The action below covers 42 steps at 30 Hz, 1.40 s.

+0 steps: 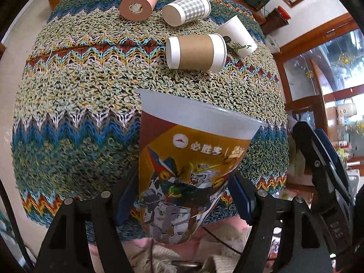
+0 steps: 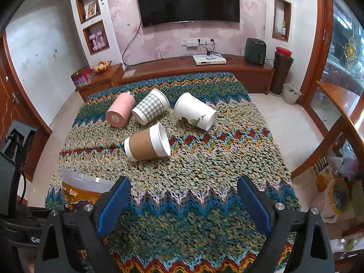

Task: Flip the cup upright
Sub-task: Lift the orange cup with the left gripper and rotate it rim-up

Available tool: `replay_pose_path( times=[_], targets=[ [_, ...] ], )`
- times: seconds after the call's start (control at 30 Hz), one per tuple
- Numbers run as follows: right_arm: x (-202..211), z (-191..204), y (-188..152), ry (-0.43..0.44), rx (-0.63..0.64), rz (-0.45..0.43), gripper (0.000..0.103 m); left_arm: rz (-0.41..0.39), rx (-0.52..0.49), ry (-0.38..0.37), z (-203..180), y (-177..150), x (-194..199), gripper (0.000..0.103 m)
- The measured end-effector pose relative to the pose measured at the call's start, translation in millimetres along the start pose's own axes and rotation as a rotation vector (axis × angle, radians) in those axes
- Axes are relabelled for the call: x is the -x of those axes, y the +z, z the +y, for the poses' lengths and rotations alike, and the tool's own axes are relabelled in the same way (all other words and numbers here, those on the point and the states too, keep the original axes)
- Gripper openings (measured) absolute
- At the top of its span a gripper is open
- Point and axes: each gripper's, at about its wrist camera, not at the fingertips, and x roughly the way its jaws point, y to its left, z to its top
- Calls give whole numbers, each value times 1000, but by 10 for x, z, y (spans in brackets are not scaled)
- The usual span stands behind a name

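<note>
My left gripper (image 1: 182, 195) is shut on a plastic cup with an orange robot print (image 1: 182, 163), held rim up and a little tilted above the near edge of the knitted zigzag cloth (image 1: 79, 86). The cup's rim also shows in the right wrist view (image 2: 84, 182), at the lower left. Four cups lie on their sides further back: a brown-sleeved one (image 2: 147, 145), a grey checked one (image 2: 150, 109), a white one with a leaf print (image 2: 195, 111) and a pink one (image 2: 120, 113). My right gripper (image 2: 184, 202) is open and empty above the cloth's near part.
The cloth covers a low table (image 2: 261, 122). A wooden TV bench (image 2: 204, 68) with a set-top box and a dark appliance stands behind it. A wooden cabinet (image 2: 336, 104) is at the right. The right gripper also shows at the right of the left wrist view (image 1: 323, 159).
</note>
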Motion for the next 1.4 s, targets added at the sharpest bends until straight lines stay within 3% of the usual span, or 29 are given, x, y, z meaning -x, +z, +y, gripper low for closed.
replay_pose_path(
  times=[0.2,0.43,0.6,1.03,1.17,1.4],
  targets=[
    [63,-51,-49,48,8,33,96,-61,35,51,-63,-111,-129,76],
    [-76,-52,-137,116,-10,107,95,-57,90,60,-12,-177,-414,76],
    [-190,-43,-200,123,-10,146,96,-63,130,67,49,-175,-545,76],
    [-307,-1,-230,134,0,180,95,-77,116,119,32,-184,-542,78],
    [-324,-11,-227,142,-5,184,96,-52,135,90,58,-185,-577,90],
    [-310,-5,-221,148,-12,187,96,-48,155,63,96,-201,-541,93]
  ],
)
